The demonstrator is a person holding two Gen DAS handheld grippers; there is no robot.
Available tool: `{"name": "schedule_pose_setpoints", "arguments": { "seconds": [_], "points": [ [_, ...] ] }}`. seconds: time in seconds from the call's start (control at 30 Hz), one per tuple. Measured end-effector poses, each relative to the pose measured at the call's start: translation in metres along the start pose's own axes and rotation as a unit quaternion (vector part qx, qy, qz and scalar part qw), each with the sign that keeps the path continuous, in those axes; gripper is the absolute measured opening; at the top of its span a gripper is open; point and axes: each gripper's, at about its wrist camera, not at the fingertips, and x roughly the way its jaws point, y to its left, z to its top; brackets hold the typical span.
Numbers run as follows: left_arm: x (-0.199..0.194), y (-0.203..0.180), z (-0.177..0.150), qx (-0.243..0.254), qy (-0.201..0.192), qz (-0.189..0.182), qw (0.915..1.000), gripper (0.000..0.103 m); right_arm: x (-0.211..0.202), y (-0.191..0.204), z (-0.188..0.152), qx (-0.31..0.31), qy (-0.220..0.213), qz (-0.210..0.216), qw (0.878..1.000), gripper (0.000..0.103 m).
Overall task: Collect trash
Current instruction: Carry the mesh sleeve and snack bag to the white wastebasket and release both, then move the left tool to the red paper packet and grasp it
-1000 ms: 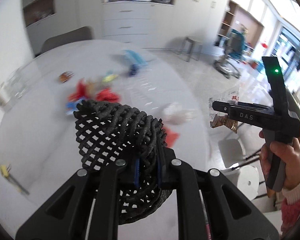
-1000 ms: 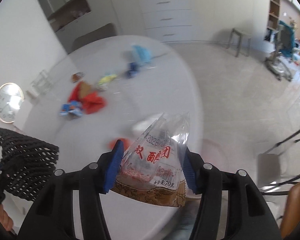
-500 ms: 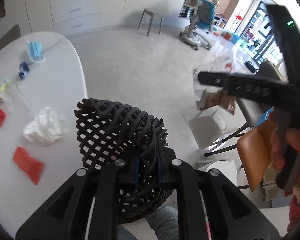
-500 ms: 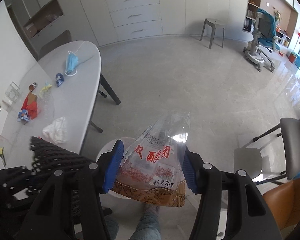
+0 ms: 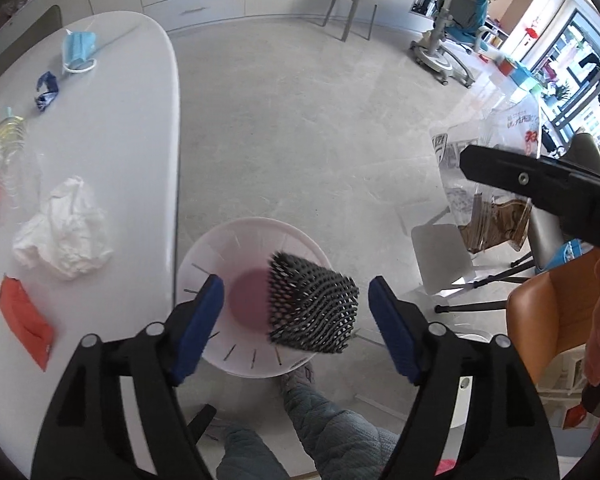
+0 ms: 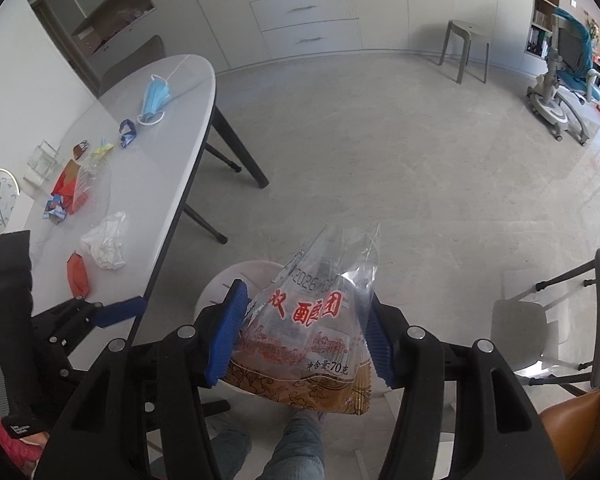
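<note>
Snack bag, light and crinkly, sits clamped in my right gripper (left gripper opening, black foam net loose at 12 o'clock).

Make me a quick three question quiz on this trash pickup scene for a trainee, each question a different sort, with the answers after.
1. True or false: the black foam net is clamped between the left gripper's pads.
2. What does the right gripper hold? A) blue face mask B) clear snack bag C) crumpled tissue
3. What white container sits on the floor below both grippers?

Key
1. False: the jaws are opening and the net is loose over the bin.
2. B, the clear snack bag.
3. The white bin.
</note>
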Motion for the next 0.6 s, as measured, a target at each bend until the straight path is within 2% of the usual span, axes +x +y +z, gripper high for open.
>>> {"name": "schedule_pose_setpoints", "arguments": {
  "seconds": [0.1,0.23,0.33,0.5,0.57,0.6],
  "points": [
    [-0.013,0.005,-0.003,-0.005,-0.003,0.008,1.0,0.078,0.004,0.002,-0.001,-0.013,0.001,0.015,1.0,0.06],
    [-0.05,0.027,-0.012,-0.039,-0.032,0.015,0.9986,0.09,0.021,0.014,-0.01,-0.052,0.014,0.025,0.998,0.061],
    [-0.082,0.048,-0.023,-0.07,-0.051,0.032,0.9957,0.092,0.043,0.027,-0.02,-0.072,0.029,0.041,0.996,0.061],
    [-0.119,0.068,-0.04,-0.112,-0.074,0.084,0.9874,0.092,0.083,0.059,-0.036,-0.12,0.058,0.06,0.989,0.061],
    [-0.134,0.081,-0.048,-0.133,-0.082,0.111,0.9814,0.092,0.093,0.072,-0.042,-0.148,0.069,0.062,0.985,0.073],
    [-0.139,0.087,-0.05,-0.141,-0.085,0.118,0.9793,0.093,0.097,0.078,-0.044,-0.16,0.074,0.059,0.983,0.084]
  ]
}}
